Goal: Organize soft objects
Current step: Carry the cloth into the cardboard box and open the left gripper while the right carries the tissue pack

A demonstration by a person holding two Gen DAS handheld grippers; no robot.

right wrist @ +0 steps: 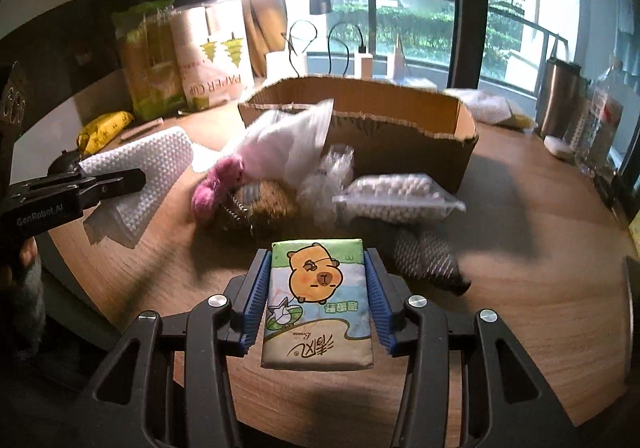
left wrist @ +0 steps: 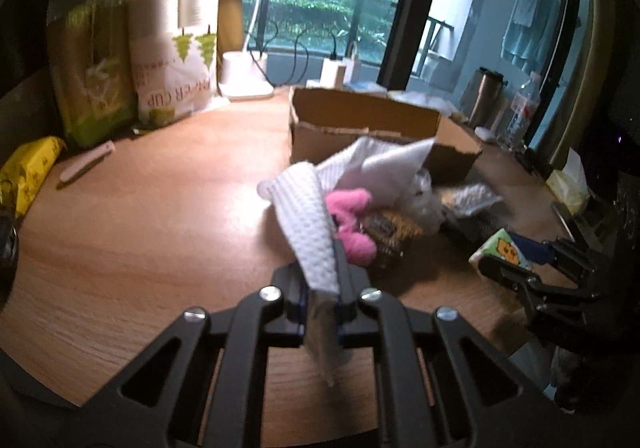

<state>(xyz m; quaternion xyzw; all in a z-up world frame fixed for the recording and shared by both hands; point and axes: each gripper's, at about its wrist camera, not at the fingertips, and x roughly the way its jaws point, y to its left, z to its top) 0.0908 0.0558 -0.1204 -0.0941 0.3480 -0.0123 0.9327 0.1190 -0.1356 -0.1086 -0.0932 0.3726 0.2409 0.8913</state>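
Looking along the left gripper [left wrist: 322, 288] first: its fingers are pinched narrow on a white waffle-textured cloth [left wrist: 308, 216], which runs up from the jaws and drapes onto the pile of soft stuff in the middle of the desk [left wrist: 140, 228]. That pile has a pink plush toy [left wrist: 352, 216], a clear plastic bag [left wrist: 384, 164] and something brown and fuzzy I can't make out, all just in front of an open cardboard box [left wrist: 360, 120] that sits toward the far edge. At the far left corner stand a green bag [left wrist: 92, 60] and a pack of paper cups [left wrist: 176, 48], with a yellow packet [left wrist: 28, 176] near the left edge. The right gripper [left wrist: 516, 252] shows at the right edge, holding a tissue pack [left wrist: 500, 248].

From the right wrist view, the right gripper [right wrist: 318, 296] has its blue pads [right wrist: 256, 296] pressed on both sides of the tissue pack [right wrist: 318, 300], the one with a cartoon capybara on it, held just above the desk [right wrist: 540, 268] near the front edge. Beyond it lie the pink plush toy [right wrist: 216, 184], a bag of white beads [right wrist: 400, 196] and a dotted dark cloth [right wrist: 428, 260], right by the cardboard box [right wrist: 400, 120]. Off to the left, the left gripper [right wrist: 132, 178] clamps the white cloth [right wrist: 152, 168].
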